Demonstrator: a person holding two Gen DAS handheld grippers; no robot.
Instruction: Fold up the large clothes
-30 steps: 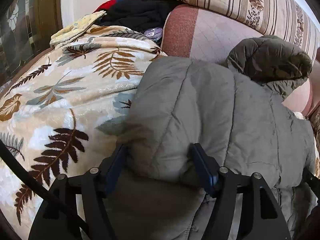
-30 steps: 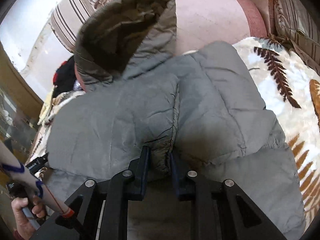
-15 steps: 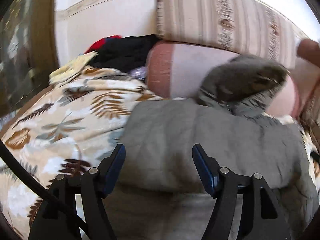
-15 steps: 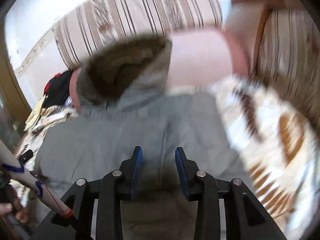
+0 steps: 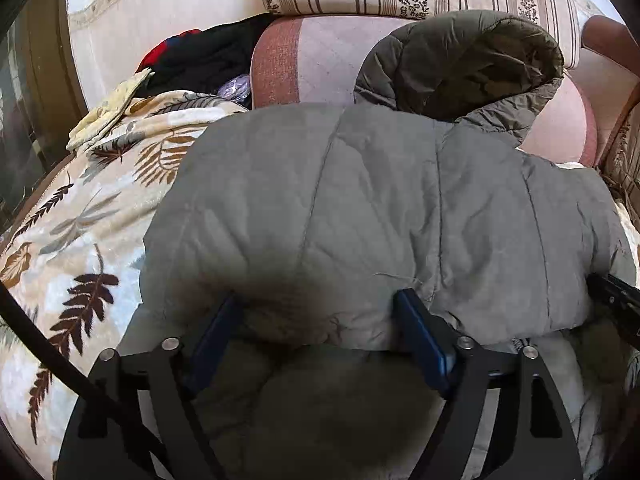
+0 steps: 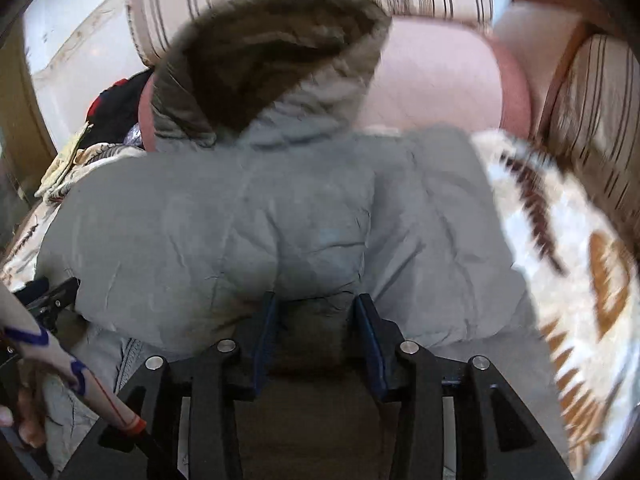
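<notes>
Sofa seat, leaf-print blanket [image 5: 80,216] spread over it; grey jacket [image 5: 380,208] lies folded across, long axis side to side, hood [image 5: 460,64] at the far side against the backrest. Left gripper [image 5: 320,316] opening wide, near folded edge between the fingers, no visible pinch. Right gripper [image 6: 316,320] narrower, likewise astride the same edge, apparently released. Both sit level at the near edge.
</notes>
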